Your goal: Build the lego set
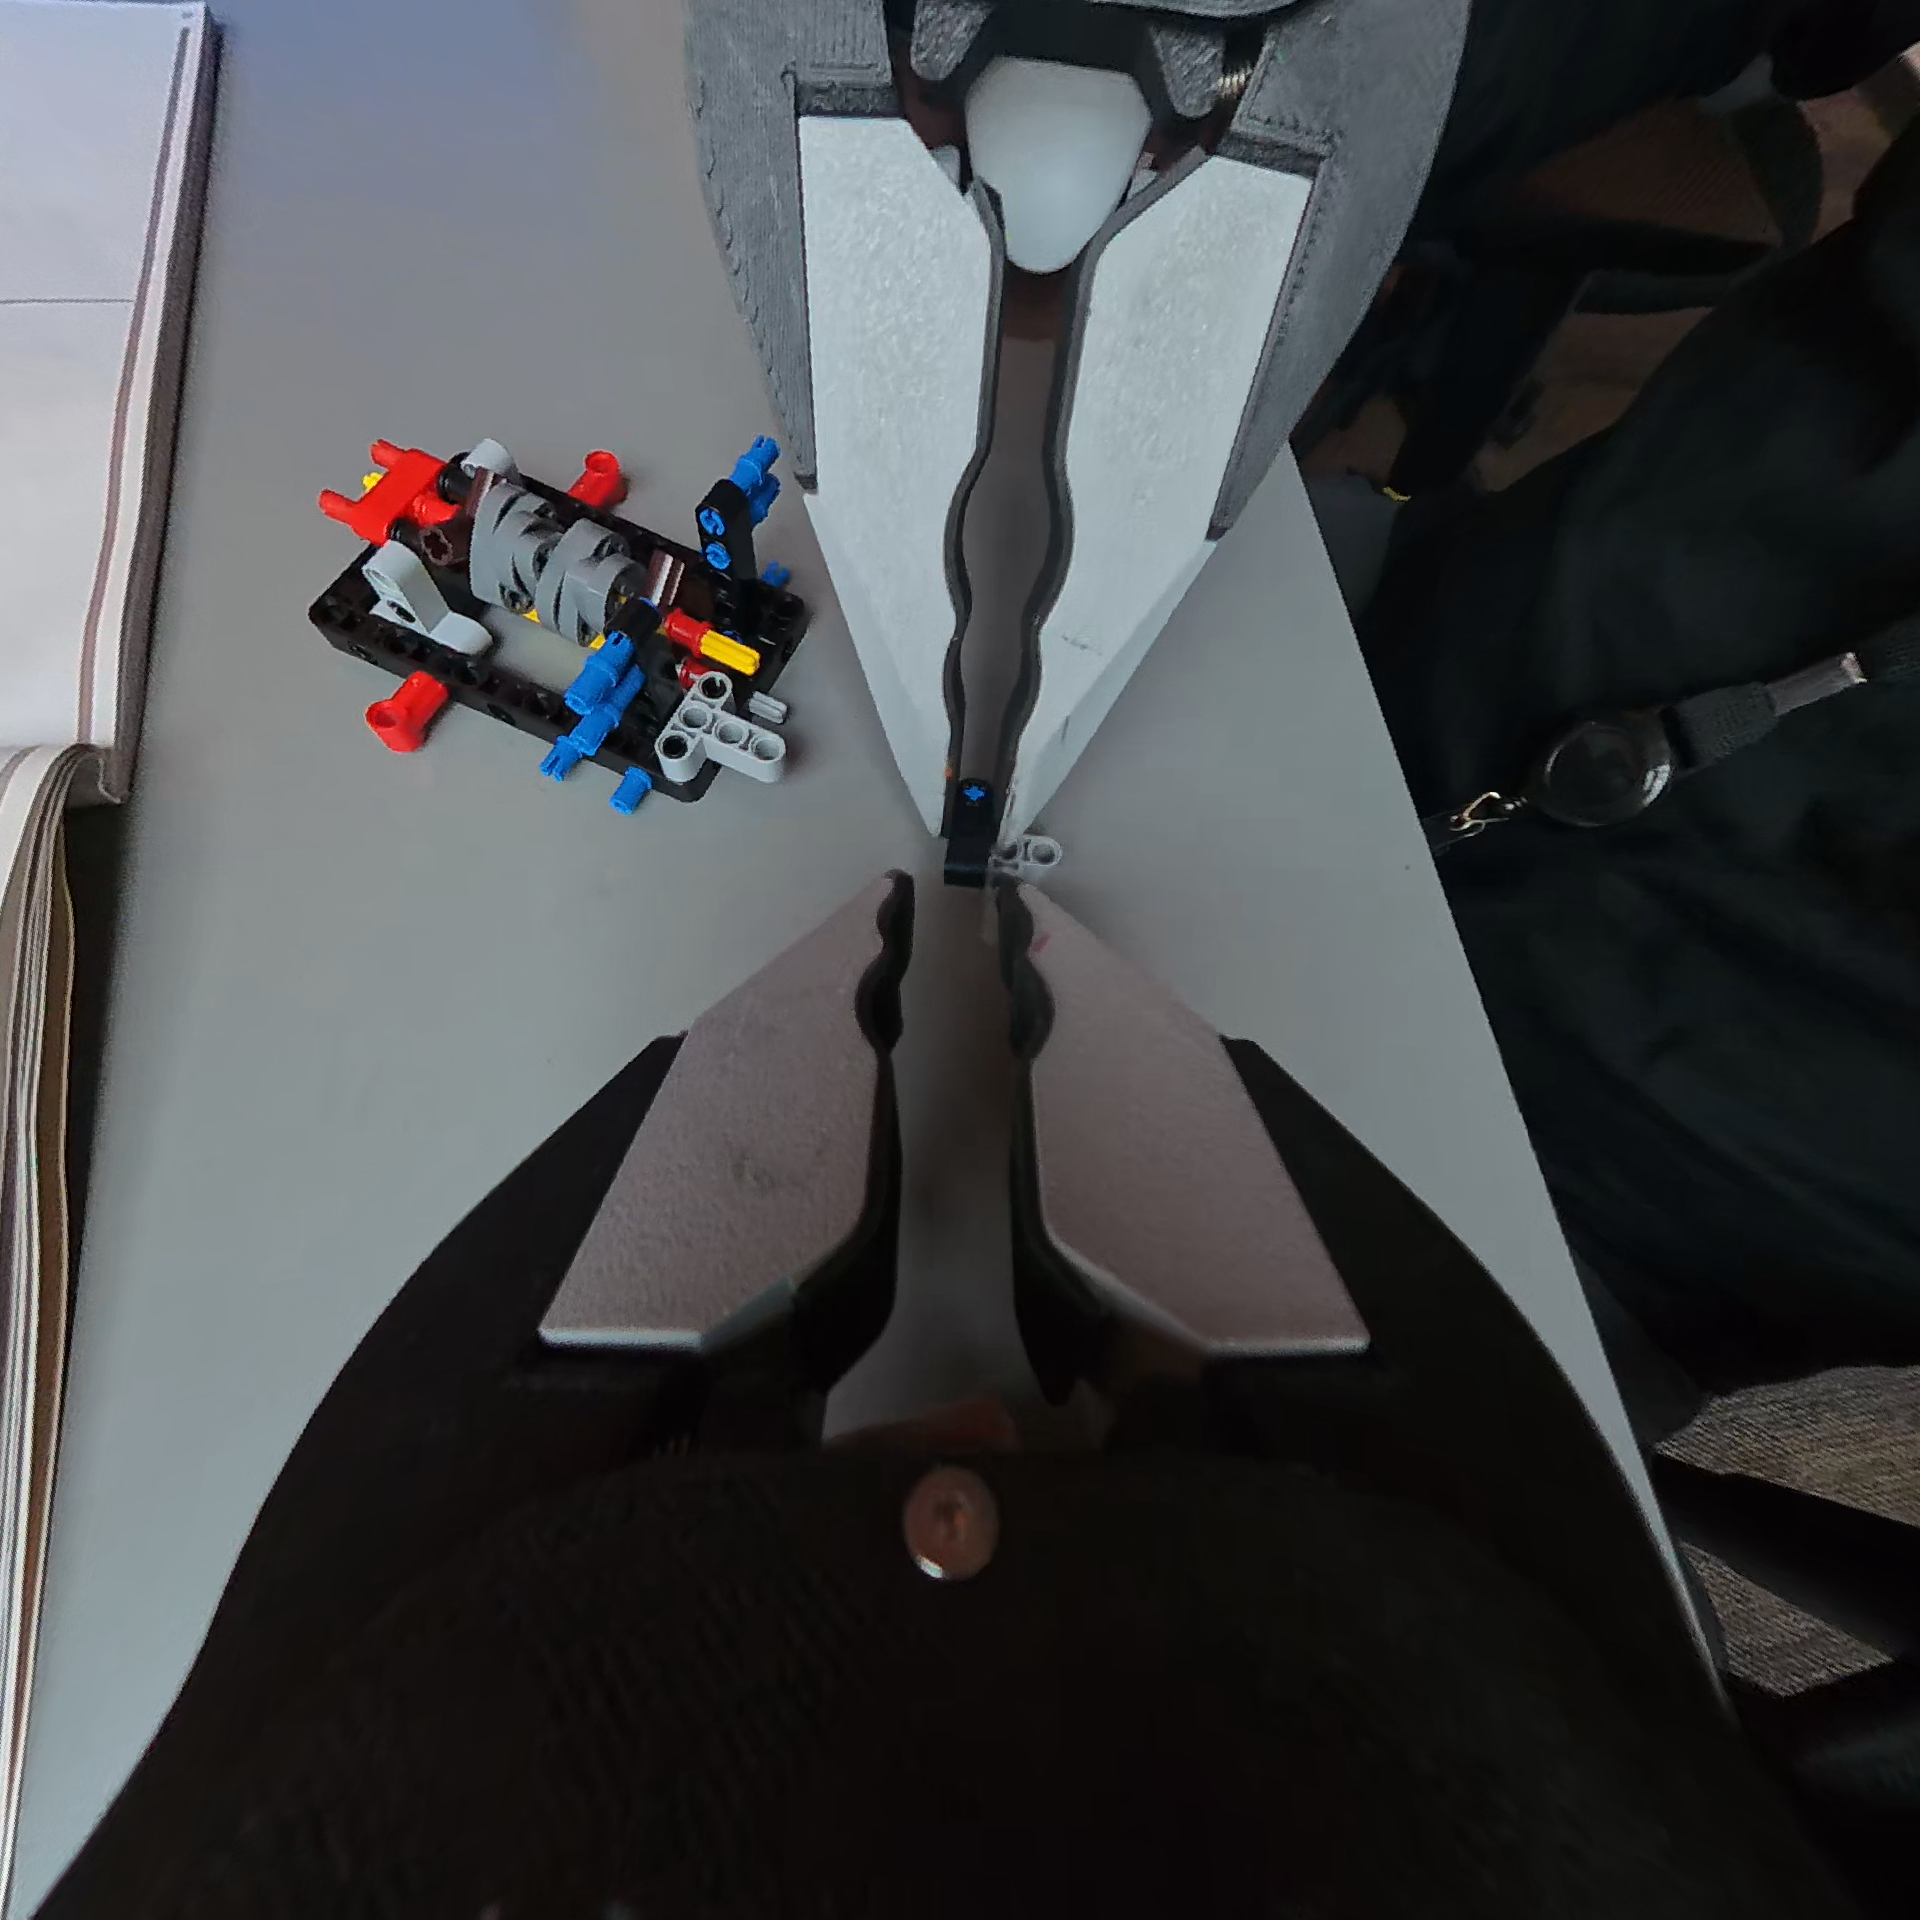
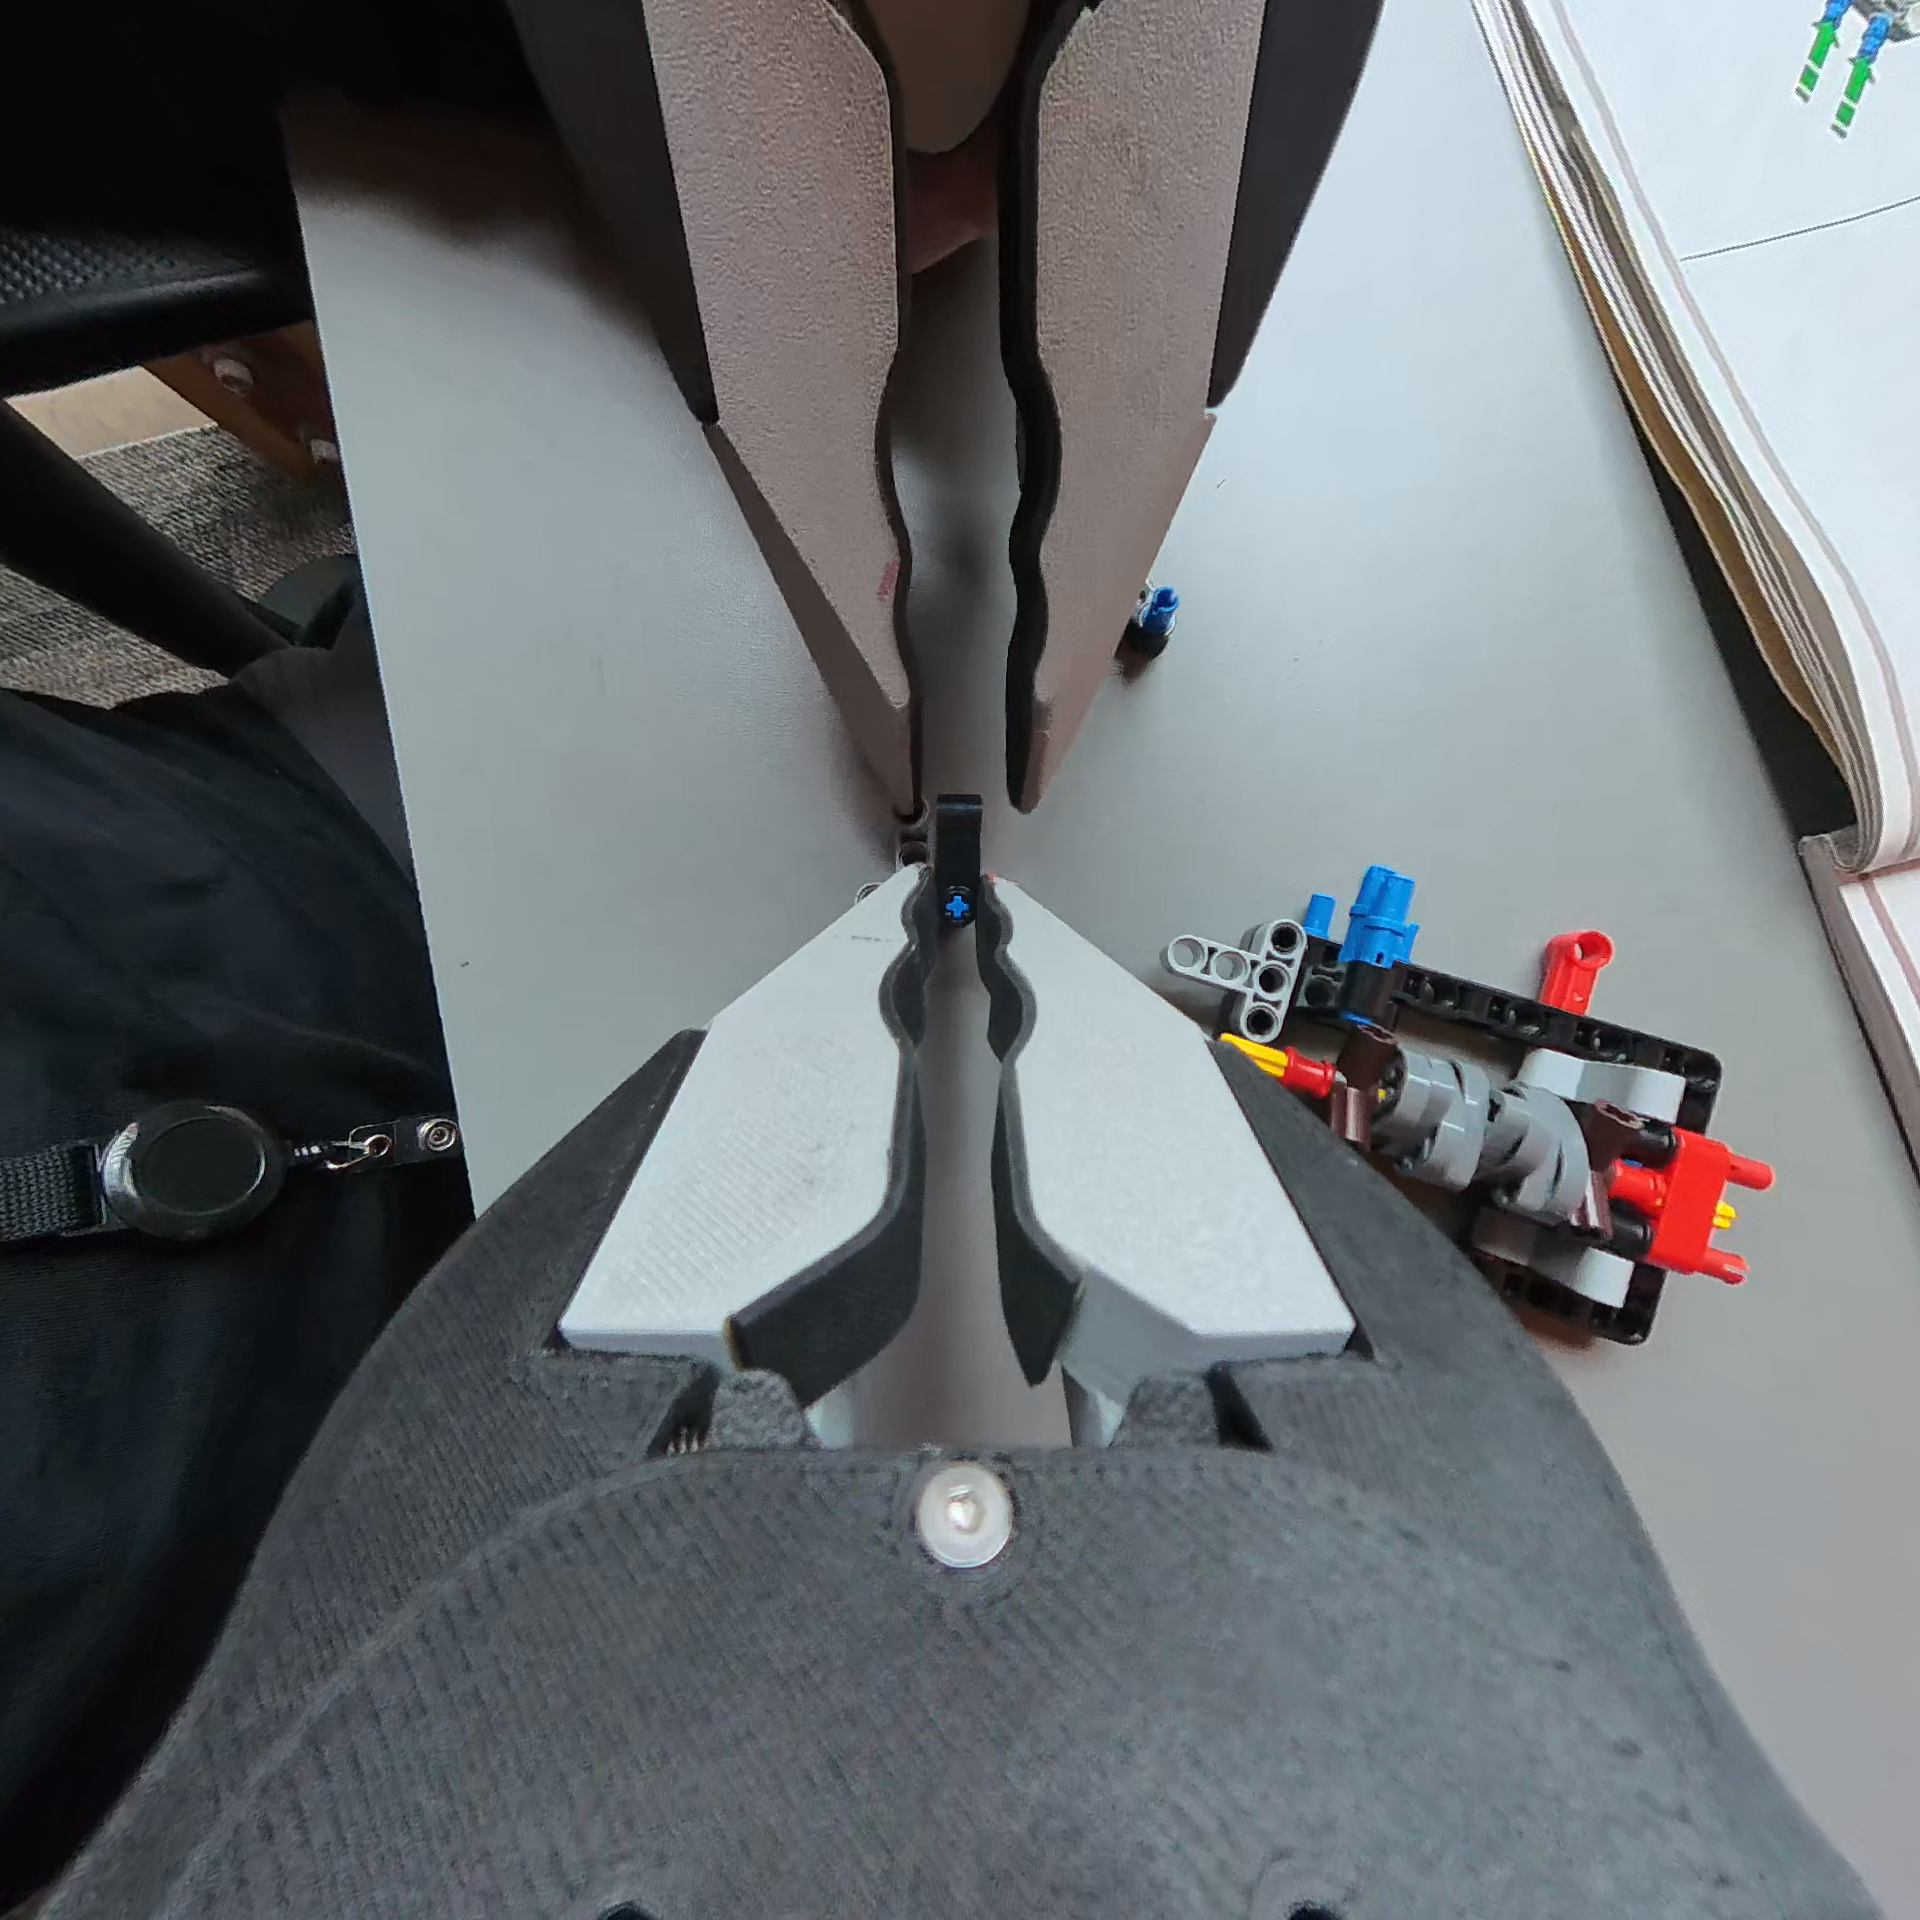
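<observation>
My right gripper (image 2: 956, 891) is shut on a small black beam with a blue pin (image 2: 957, 883). It holds it above the grey table (image 2: 623, 623), near the table's edge. My left gripper (image 1: 951, 894) faces it tip to tip. Its jaws stand a little apart, and the beam's free end (image 1: 964, 857) sits at the gap. A small light grey holed piece (image 1: 1031, 854) sits beside the beam at the left gripper's fingertip; I cannot tell whether it is joined. The partly built black-frame assembly (image 1: 551, 613) lies on the table and also shows in the right wrist view (image 2: 1455, 1112).
An open instruction booklet (image 1: 62, 416) lies beyond the assembly and shows in the right wrist view (image 2: 1766, 312). A loose blue pin (image 2: 1155, 611) lies beside the left gripper. A person in dark clothing with a badge reel (image 1: 1600, 769) sits at the table's edge. The grippers are tip to tip, or close to it.
</observation>
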A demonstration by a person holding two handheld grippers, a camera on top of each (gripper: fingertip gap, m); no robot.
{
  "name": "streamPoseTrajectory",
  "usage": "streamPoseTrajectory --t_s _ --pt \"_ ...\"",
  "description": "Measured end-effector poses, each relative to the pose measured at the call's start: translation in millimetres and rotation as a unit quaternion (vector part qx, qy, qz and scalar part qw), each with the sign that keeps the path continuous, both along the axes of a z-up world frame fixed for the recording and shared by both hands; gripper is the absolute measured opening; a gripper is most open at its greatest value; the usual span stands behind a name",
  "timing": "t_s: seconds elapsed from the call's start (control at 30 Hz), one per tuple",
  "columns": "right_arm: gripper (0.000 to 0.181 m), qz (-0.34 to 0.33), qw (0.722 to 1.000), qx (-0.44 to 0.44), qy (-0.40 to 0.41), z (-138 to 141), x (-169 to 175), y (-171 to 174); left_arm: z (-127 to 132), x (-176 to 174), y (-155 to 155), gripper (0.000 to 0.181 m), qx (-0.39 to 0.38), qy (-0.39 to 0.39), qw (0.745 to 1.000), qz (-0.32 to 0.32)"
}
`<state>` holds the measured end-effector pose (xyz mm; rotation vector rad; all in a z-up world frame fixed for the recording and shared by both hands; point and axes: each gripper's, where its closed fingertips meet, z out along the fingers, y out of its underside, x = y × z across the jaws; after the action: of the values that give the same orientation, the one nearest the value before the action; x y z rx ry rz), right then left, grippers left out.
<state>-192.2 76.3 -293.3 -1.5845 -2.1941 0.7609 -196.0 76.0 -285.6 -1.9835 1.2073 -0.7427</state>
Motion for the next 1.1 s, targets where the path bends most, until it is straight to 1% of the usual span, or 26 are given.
streamPoseTrajectory --t_s 0.2,0.27,0.57,0.77,0.83,0.9,1.0,1.1 --pt "0.004 0.004 1.0 -0.002 0.002 0 -1 -1 3 5 -1 0.014 -0.009 -0.016 1.0 -0.007" --pt "0.004 0.003 1.0 -0.005 0.004 0 -1 -2 3 6 -2 0.01 -0.011 -0.016 1.0 -0.009" --pt "0.004 0.004 1.0 -0.005 0.006 0 -1 -2 4 6 -2 0.009 -0.014 -0.02 1.0 -0.01" --pt "0.004 0.003 1.0 -0.011 0.01 0 -1 -2 9 0 0 0.009 -0.01 -0.036 0.999 0.002" --pt "0.004 0.003 1.0 -0.013 0.013 0 -1 -2 13 -2 1 0.009 -0.018 -0.049 0.999 0.009" --pt "0.004 0.005 1.0 -0.011 0.013 0 -1 -2 14 1 -3 0.011 -0.044 -0.064 0.997 0.0" --pt "0.004 0.008 1.0 -0.007 0.008 0 -1 -2 9 7 -4 0.015 -0.057 -0.051 0.997 -0.008" --pt "0.004 0.011 1.0 -0.003 0.007 0 -1 -2 4 6 -1 0.006 -0.039 -0.025 0.999 -0.003"
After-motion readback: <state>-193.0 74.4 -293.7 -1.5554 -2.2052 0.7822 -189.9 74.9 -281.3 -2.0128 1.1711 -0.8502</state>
